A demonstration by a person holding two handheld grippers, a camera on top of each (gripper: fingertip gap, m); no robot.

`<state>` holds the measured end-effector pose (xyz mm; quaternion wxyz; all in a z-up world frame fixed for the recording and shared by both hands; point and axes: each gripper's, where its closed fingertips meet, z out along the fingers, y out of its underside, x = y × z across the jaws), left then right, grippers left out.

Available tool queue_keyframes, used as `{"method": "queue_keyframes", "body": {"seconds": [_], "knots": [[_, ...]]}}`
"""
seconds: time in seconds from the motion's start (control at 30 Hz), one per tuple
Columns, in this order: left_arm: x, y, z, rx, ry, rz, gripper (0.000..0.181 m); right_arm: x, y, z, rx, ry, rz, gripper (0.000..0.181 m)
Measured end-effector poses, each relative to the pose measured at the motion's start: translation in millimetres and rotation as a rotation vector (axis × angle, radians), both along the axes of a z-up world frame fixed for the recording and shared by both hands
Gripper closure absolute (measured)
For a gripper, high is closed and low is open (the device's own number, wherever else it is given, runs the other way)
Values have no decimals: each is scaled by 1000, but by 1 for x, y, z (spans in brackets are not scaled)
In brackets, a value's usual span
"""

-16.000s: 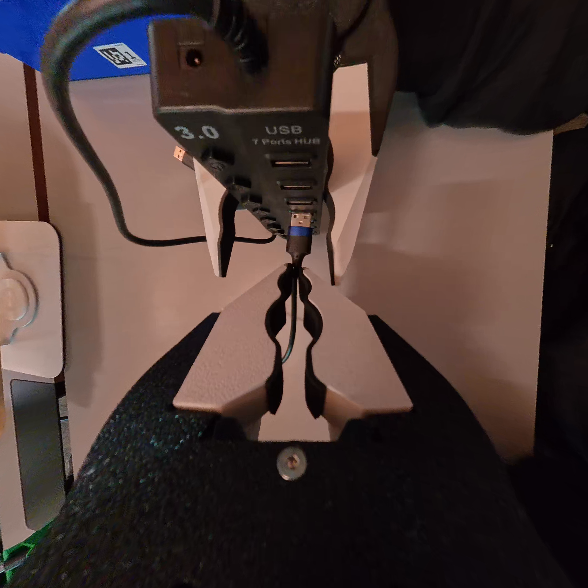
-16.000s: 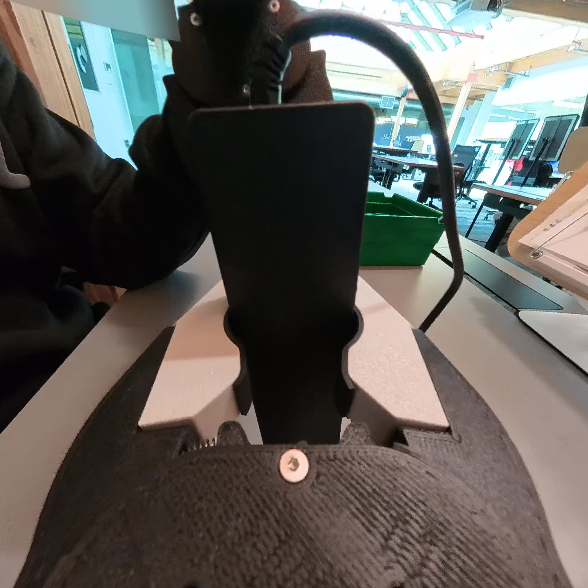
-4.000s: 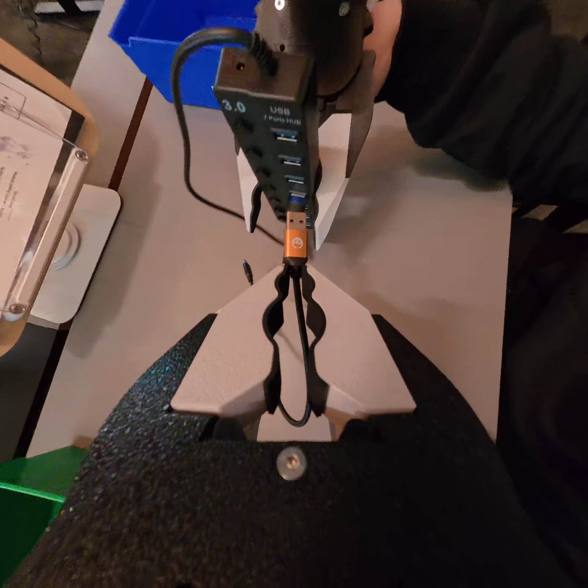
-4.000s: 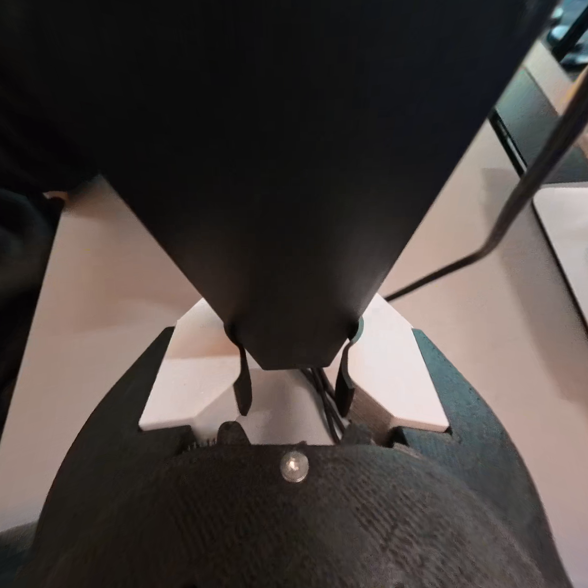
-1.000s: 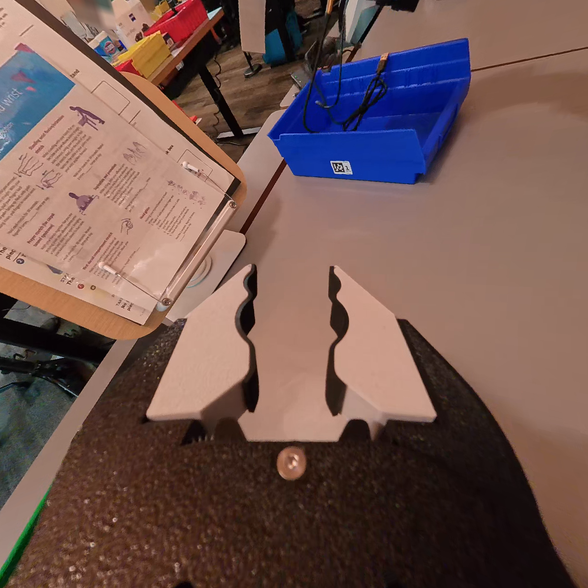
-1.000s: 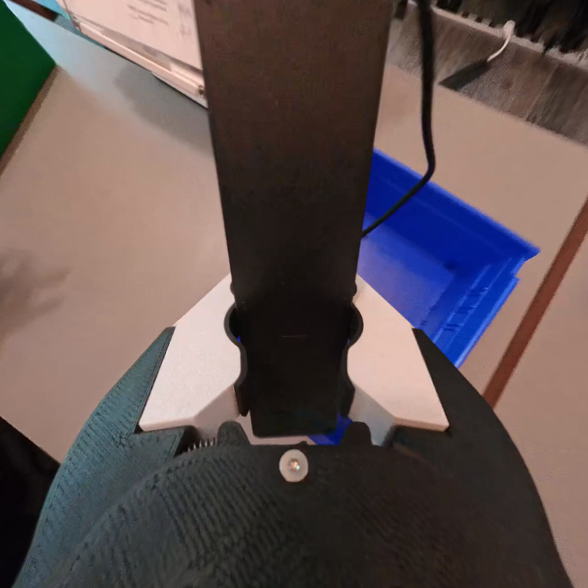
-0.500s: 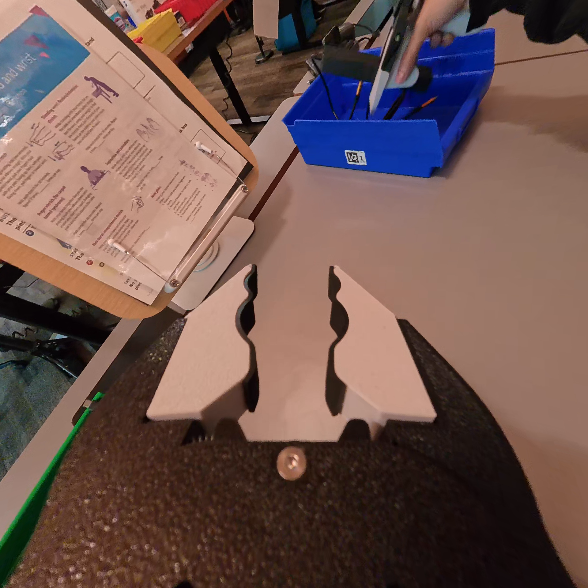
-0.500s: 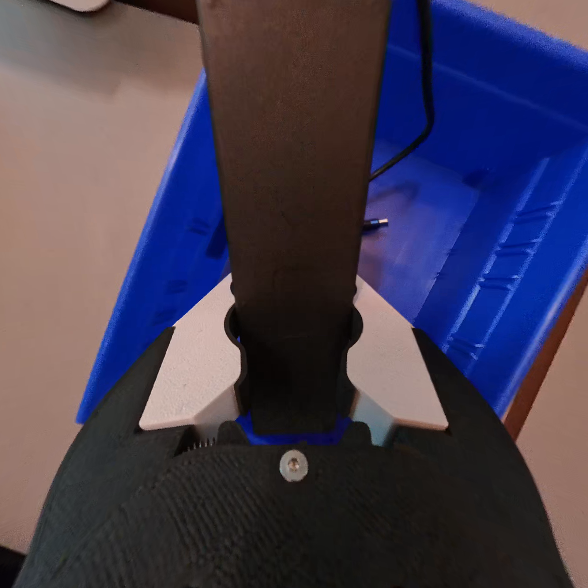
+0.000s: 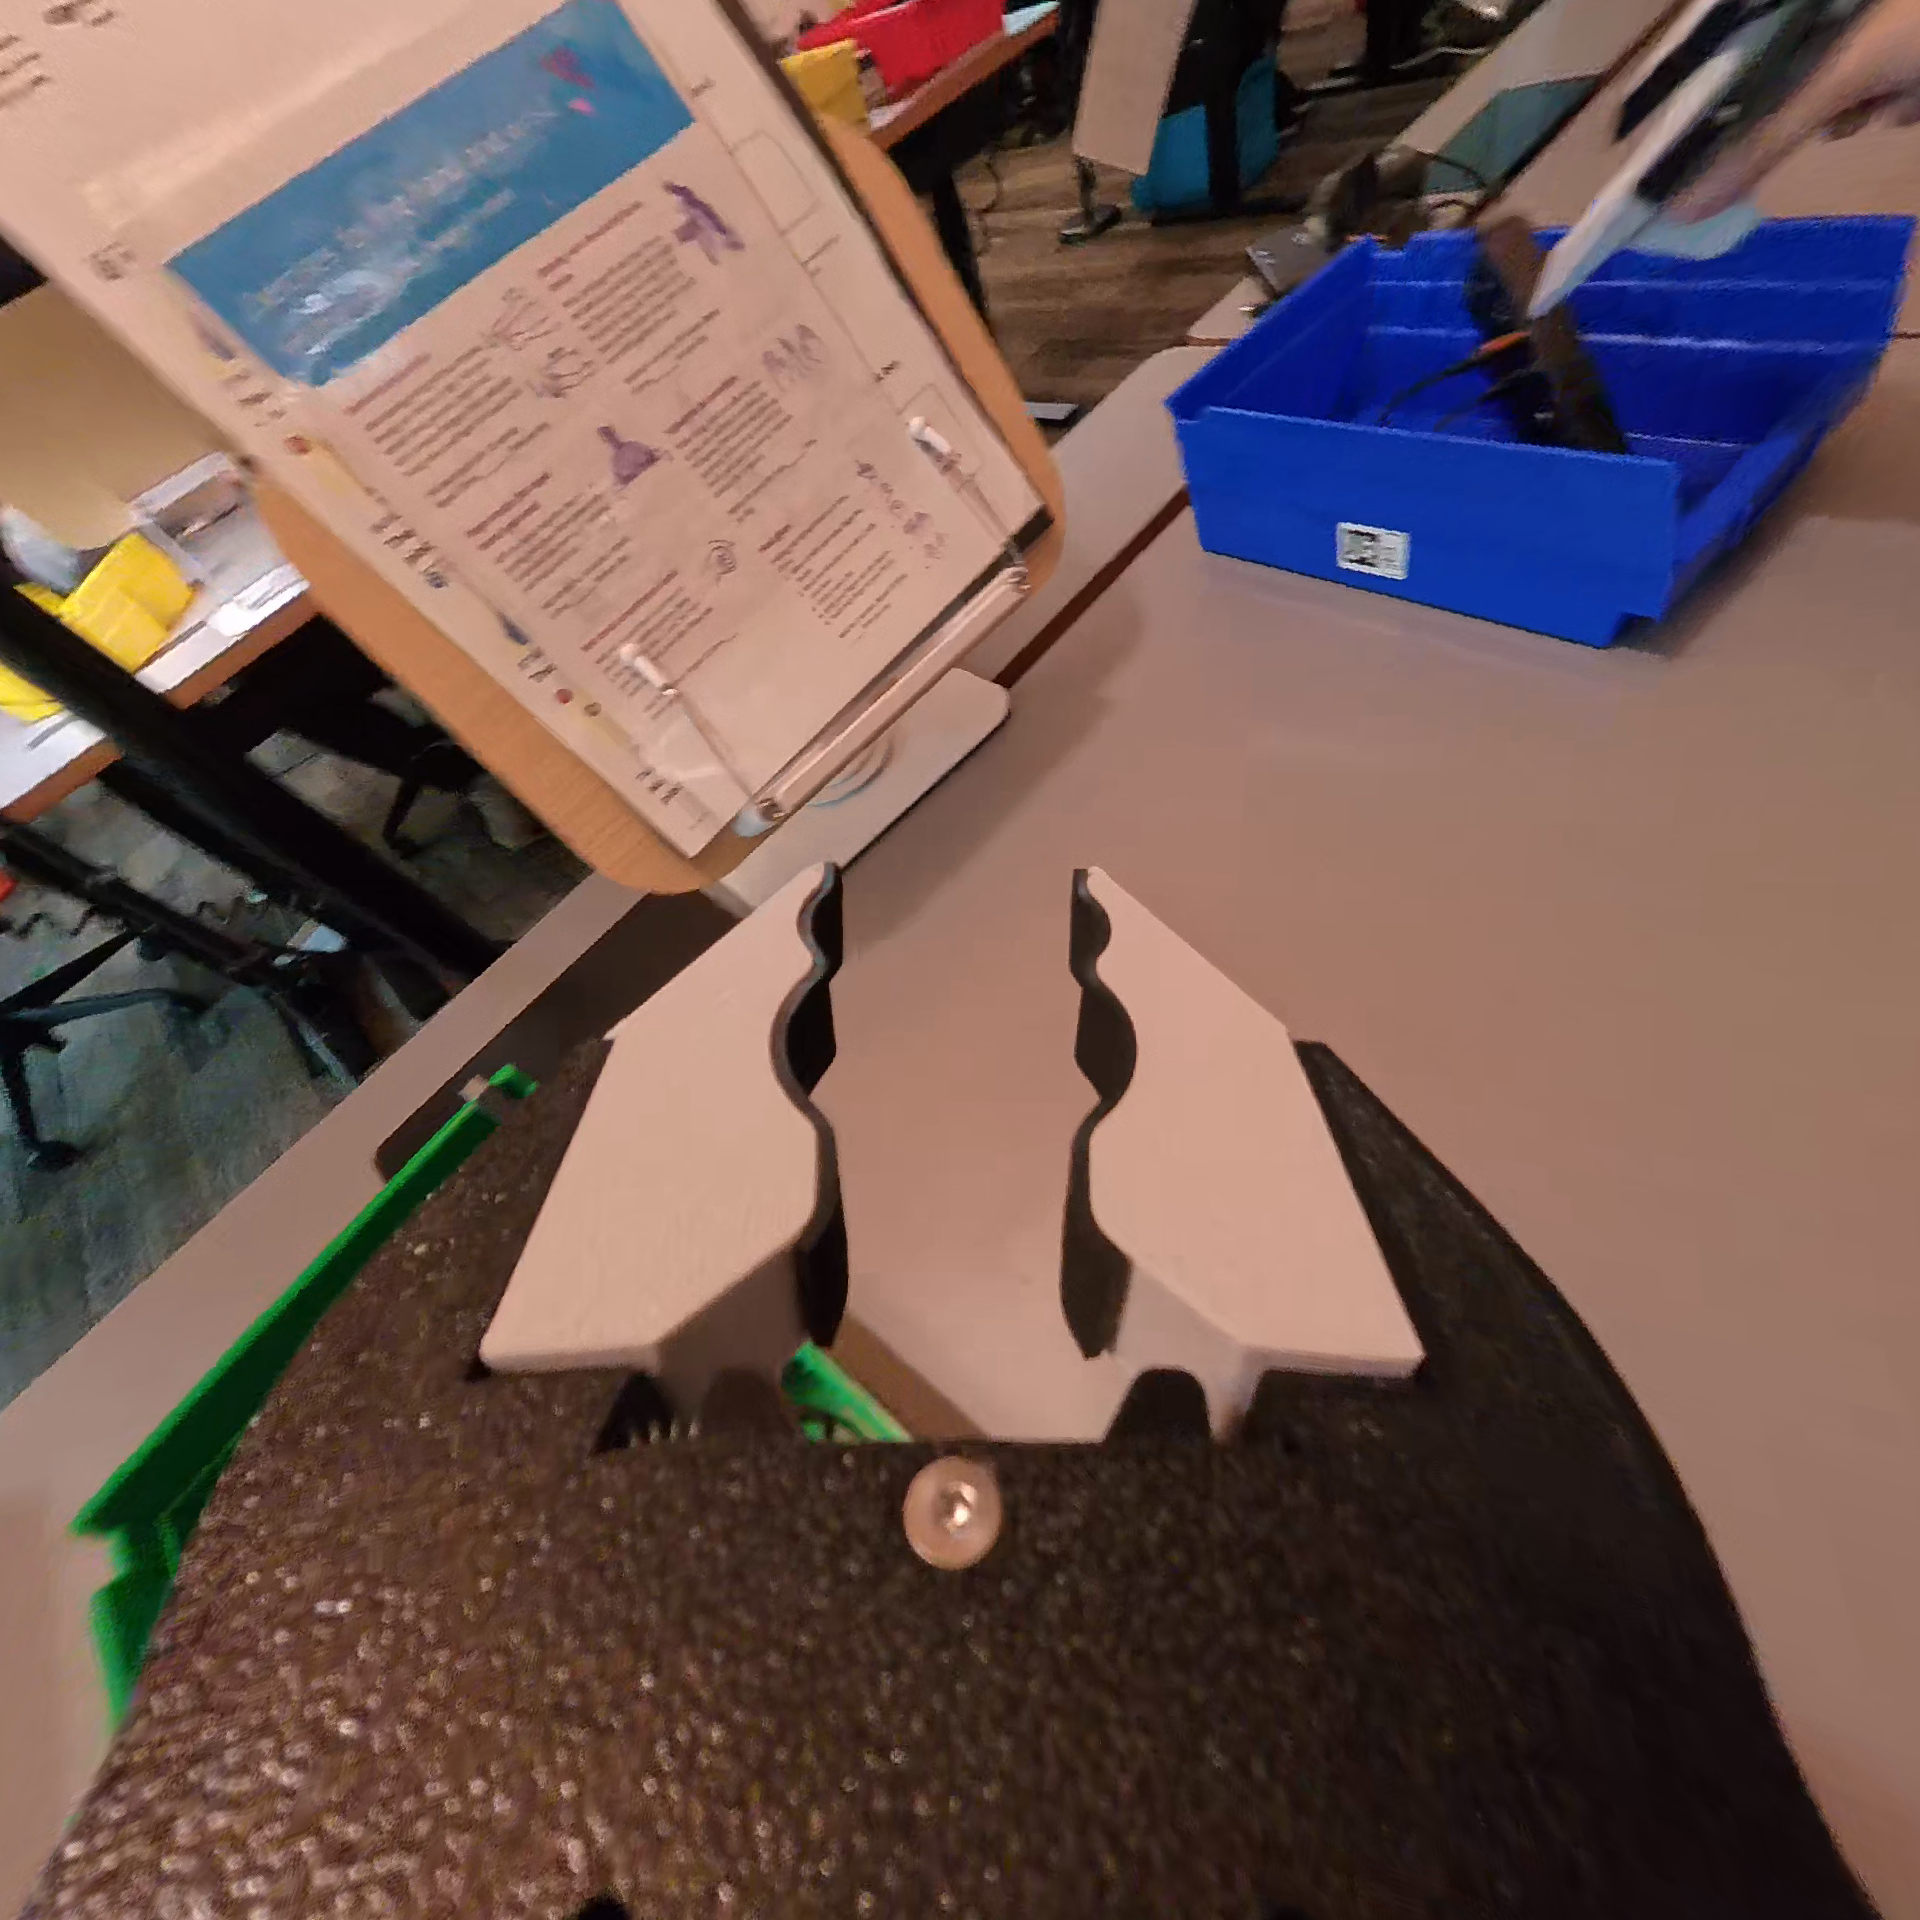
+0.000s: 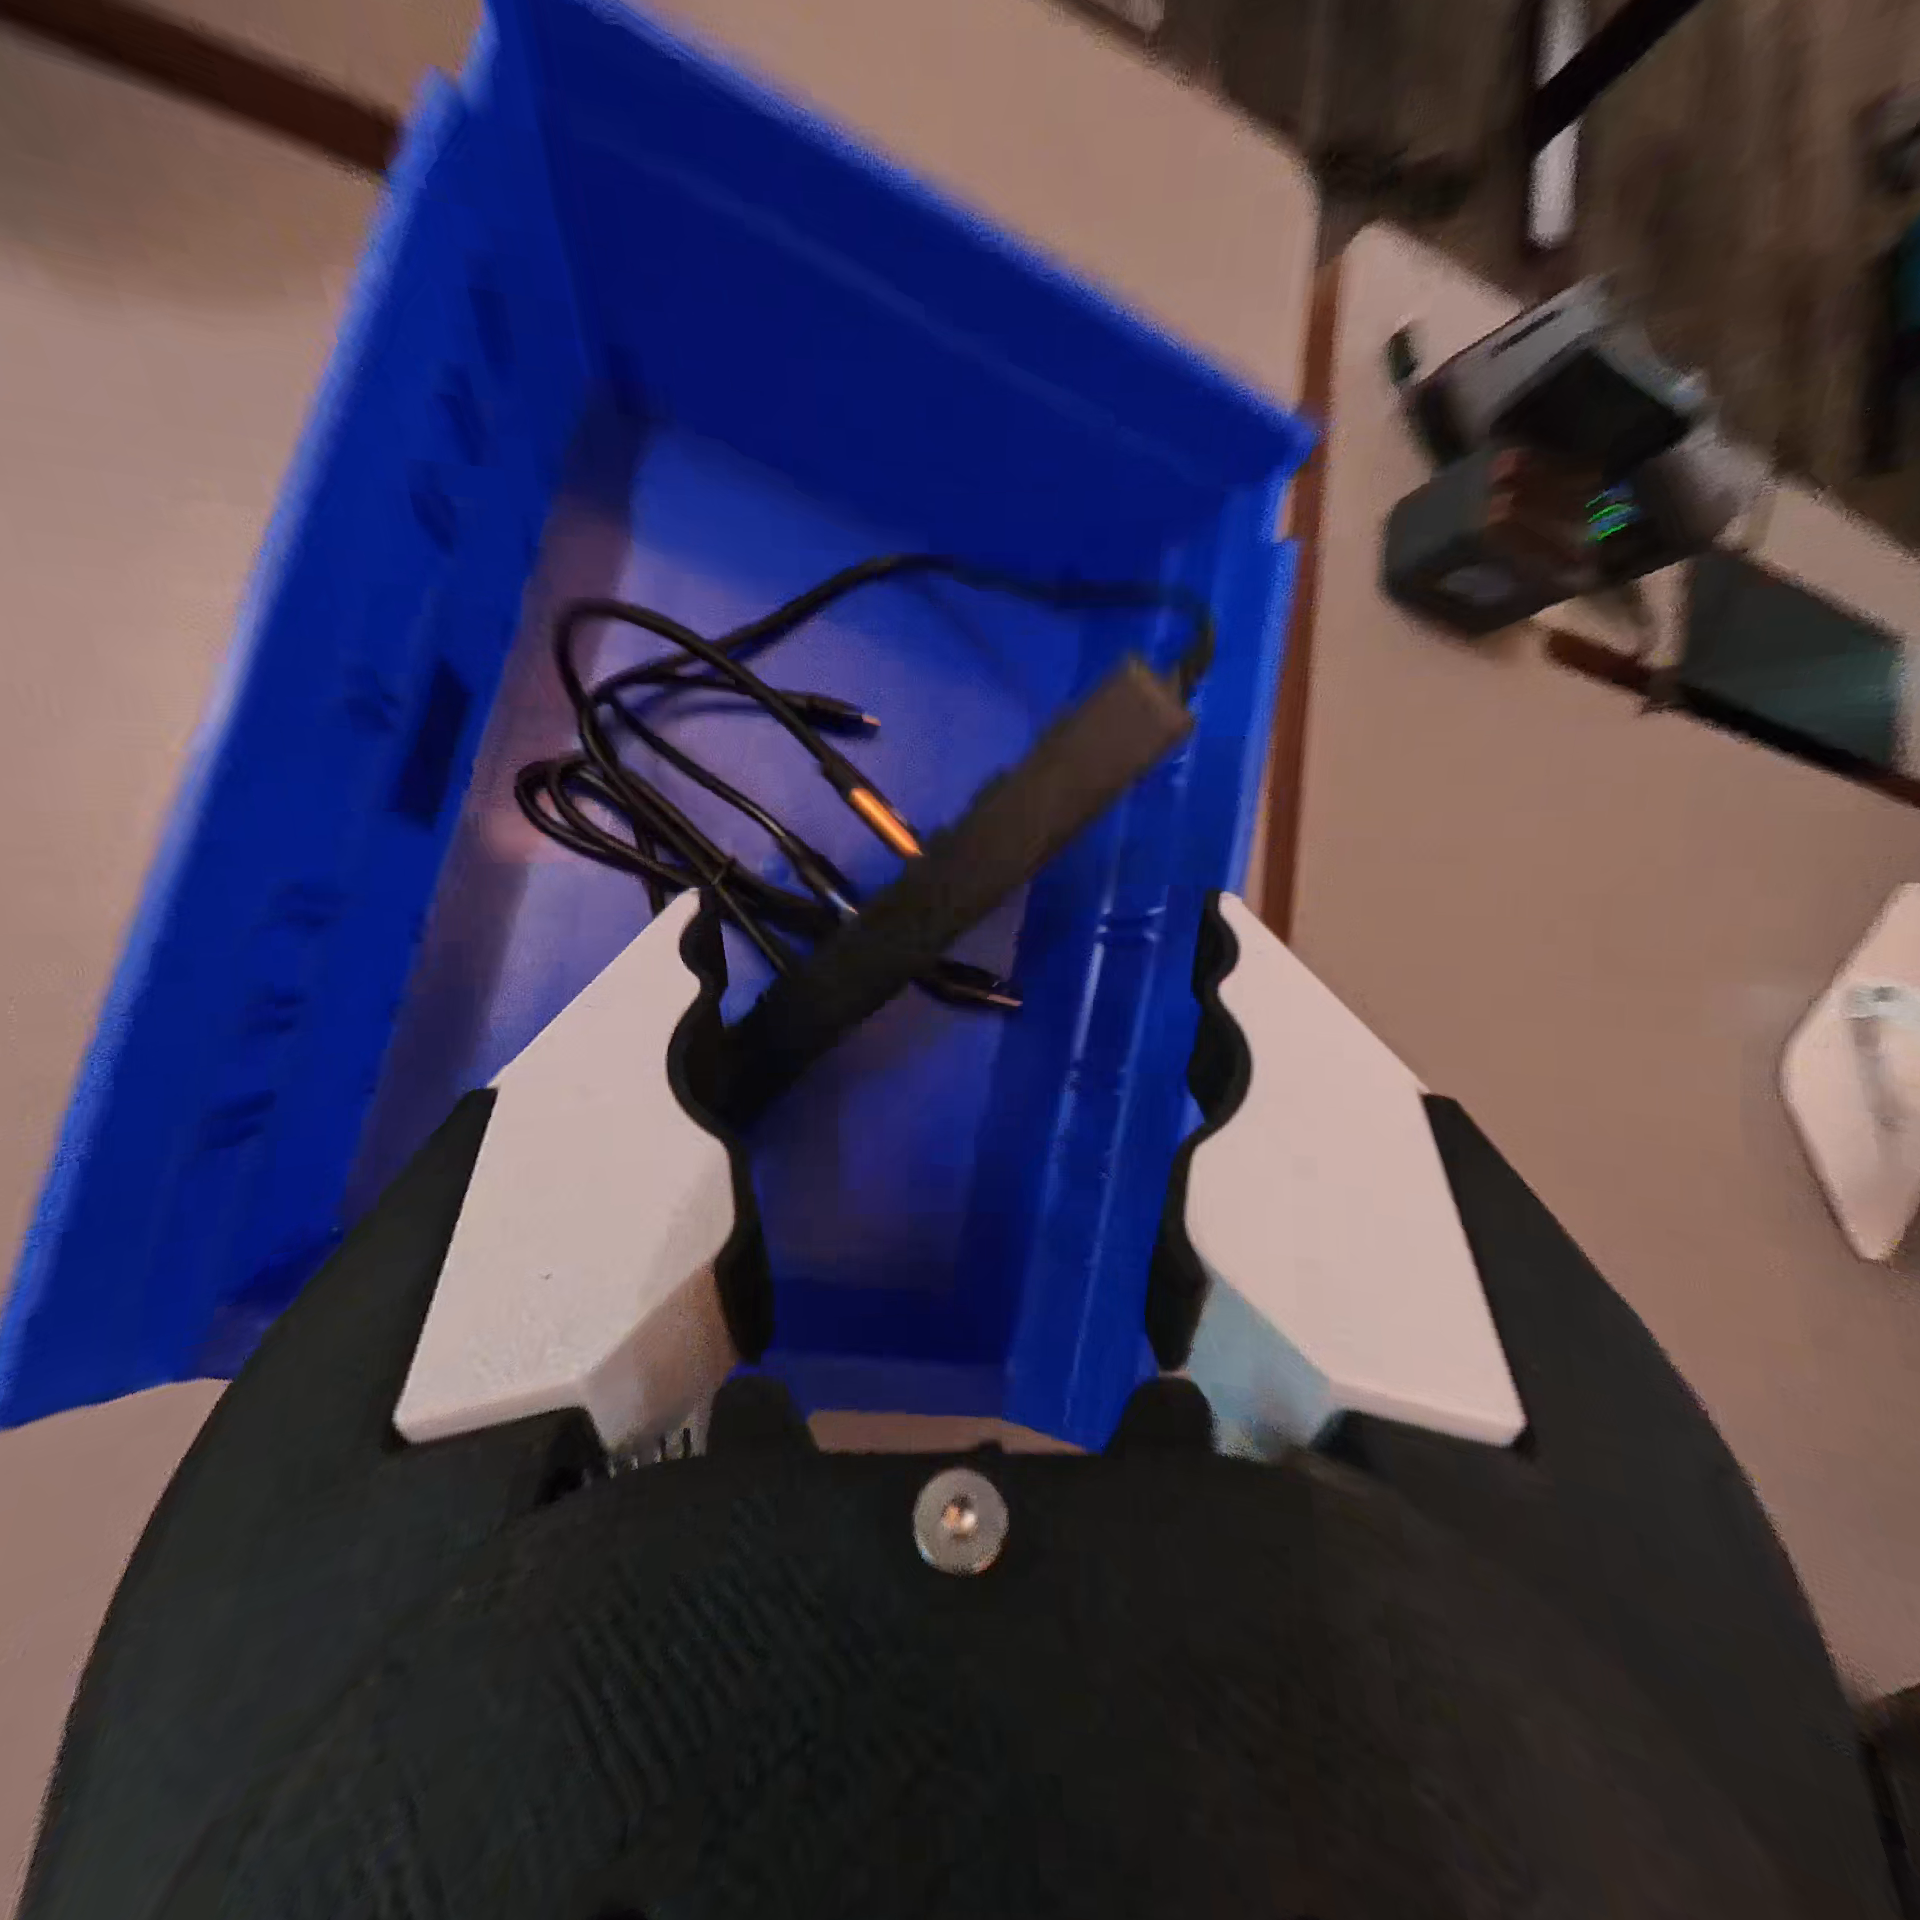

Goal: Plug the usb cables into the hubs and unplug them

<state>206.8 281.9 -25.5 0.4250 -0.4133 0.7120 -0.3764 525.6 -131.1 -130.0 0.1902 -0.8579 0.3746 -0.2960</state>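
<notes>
The black USB hub [image 10: 997, 852] lies slanted inside the blue bin [image 10: 343, 831], leaning on its right wall, with black cables [image 10: 665, 790] and an orange-tipped plug [image 10: 883, 821] beside it. My right gripper [image 10: 951, 925] is open and empty just above the bin's near end. In the left wrist view the blue bin [image 9: 1455, 509] stands far right on the table, the hub [image 9: 1548, 364] upright-tilted in it below the other gripper [image 9: 1652, 208], which is blurred. My left gripper [image 9: 951, 883] is open and empty above the table's left part.
A sloped board with a printed sheet [image 9: 582, 436] stands on a white base [image 9: 935, 717] at the table's left edge. A green bin [image 9: 260, 1309] shows under my left gripper. A dark device [image 10: 1538, 468] sits beyond the blue bin.
My right gripper has opened and let go of the hub, which now lies in the blue bin. My left gripper stays open and has swung slightly left.
</notes>
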Motion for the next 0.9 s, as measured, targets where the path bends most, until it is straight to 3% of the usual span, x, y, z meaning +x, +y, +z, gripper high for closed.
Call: {"method": "queue_keyframes", "body": {"seconds": [0.03, 0.1, 0.2, 0.27, 0.33, 0.5, 0.6, 0.7, 0.9], "knots": [[-3, 12, 4, 0, -13, 47, 140, -5, 7, 15, 16, -64, 13, 91], [-14, 42, 14, -2, -50, 176, 140, -29, 44, 36, 111, -154, 129, 90], [-40, 95, 30, -42, -124, 405, 141, -90, 139, 49, 415, -215, 445, 94], [-57, 127, 31, -73, -144, 515, 143, -135, 192, 45, 601, -213, 612, 91], [-64, 146, 18, -81, -98, 544, 143, -167, 225, 27, 669, -194, 699, 90], [-36, 183, -32, 180, 275, 350, 137, -205, 250, -14, 482, -199, 839, 84], [-11, 207, -59, 306, 469, 196, 131, -215, 255, -14, 438, -245, 894, 80], [-6, 235, -90, 416, 682, 114, 123, -224, 257, -12, 531, -246, 906, 80], [13, 250, -144, 305, 840, -14, 119, -230, 263, -5, 723, -202, 914, 80]]}}
